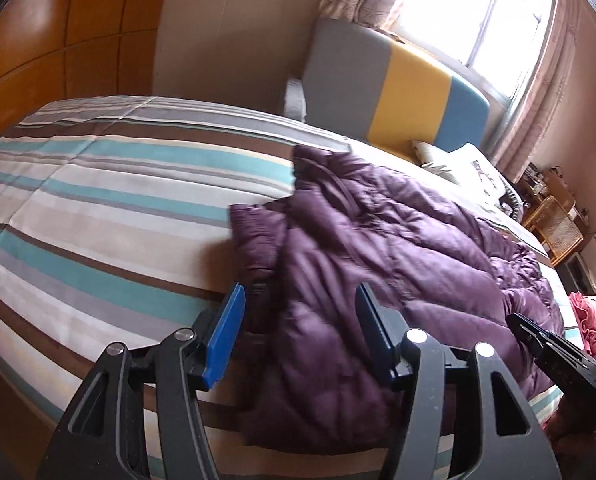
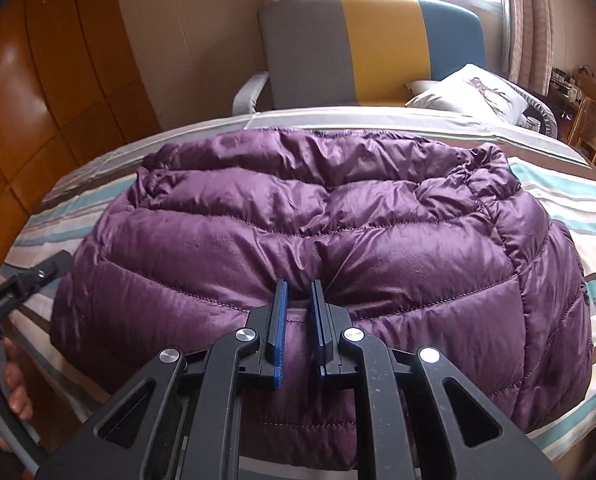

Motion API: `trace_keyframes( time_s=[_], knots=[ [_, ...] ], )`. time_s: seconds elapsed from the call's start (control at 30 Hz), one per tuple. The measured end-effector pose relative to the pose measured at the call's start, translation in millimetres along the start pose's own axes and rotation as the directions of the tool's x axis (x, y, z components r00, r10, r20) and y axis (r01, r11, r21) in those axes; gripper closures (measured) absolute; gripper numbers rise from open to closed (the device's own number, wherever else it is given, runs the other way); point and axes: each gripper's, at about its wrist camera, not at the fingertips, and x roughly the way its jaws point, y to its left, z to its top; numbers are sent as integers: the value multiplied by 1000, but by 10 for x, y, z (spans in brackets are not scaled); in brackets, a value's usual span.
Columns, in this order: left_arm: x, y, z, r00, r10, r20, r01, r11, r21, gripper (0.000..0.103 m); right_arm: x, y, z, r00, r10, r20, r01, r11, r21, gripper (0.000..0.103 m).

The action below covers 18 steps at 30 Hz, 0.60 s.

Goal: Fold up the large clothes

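While lying across the striped bed cover (image 2: 558, 184) at frame centre, puffy purple quilted down jacket (image 2: 298, 216) looking light, soft, slippery. Right hand-held gripper (image 2: 298, 292) pinching a fabric fold at lower centre; left hand-held gripper (image 1: 298, 300) hanging spread, empty, above the jacket's edge.

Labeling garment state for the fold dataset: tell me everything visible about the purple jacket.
The purple jacket is a puffy quilted coat of shiny, thin fabric with stitched horizontal channels. It lies flat and partly folded on the striped bed cover, rumpled at the far edge. The right gripper is shut on a pinch of fabric near its near hem. The left gripper hovers open over its folded edge, not gripping. Zipper and label are not visible.
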Motion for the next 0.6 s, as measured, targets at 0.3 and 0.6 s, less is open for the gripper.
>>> trace_keyframes(
  time_s=[0.3,0.6],
  knots=[
    [212,455,87,992,-58,-110,48,994,-96,47,252,42,-139,998,-51,-42,50,998,-31,91],
    [391,692,23,949,-293,-117,250,924,-290,38,262,2,-178,999,-34,-24,34,999,3,91]
  ],
)
